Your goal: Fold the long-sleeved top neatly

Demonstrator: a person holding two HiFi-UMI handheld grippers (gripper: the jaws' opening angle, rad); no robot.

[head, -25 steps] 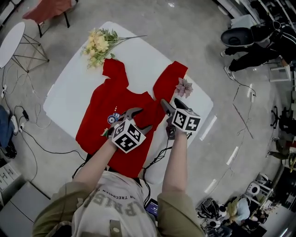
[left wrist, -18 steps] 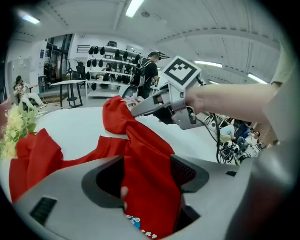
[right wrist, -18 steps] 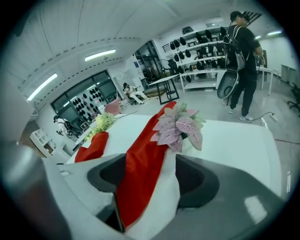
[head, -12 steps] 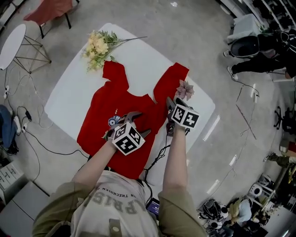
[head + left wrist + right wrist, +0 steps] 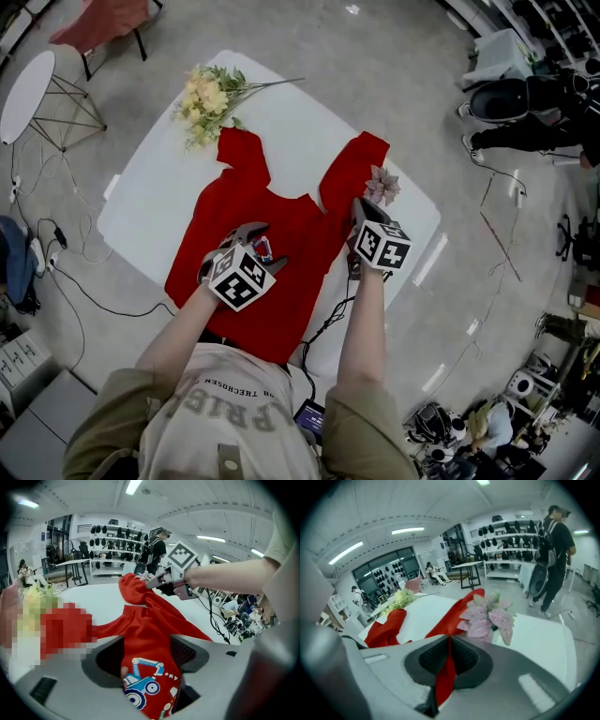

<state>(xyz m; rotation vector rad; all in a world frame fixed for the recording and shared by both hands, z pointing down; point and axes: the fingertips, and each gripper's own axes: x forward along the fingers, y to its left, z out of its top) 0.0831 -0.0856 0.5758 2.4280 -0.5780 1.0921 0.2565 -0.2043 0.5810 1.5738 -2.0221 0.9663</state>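
Note:
The red long-sleeved top point(image 5: 248, 202) lies flat on the white table point(image 5: 291, 112), sleeves pointing away from me. My left gripper point(image 5: 260, 246) hovers over its chest. In the left gripper view its jaws point(image 5: 150, 658) stand wide apart, with the blue digger print point(image 5: 143, 681) showing between them and not squeezed. My right gripper point(image 5: 361, 206) is at the top's right side, below the right sleeve. Its jaws have just been closing and now pinch a fold of red cloth point(image 5: 449, 667).
A pink-leaved plant sprig point(image 5: 382, 184) lies just beyond the right gripper, close ahead in the right gripper view point(image 5: 487, 616). Yellow flowers point(image 5: 211, 94) lie at the table's far left corner. Cables point(image 5: 66, 272) run over the floor; a round side table point(image 5: 23, 84) stands far left.
The right gripper's jaws went from wide apart to shut on the cloth at the top's right side. The left gripper slid left across the top, jaws unchanged.

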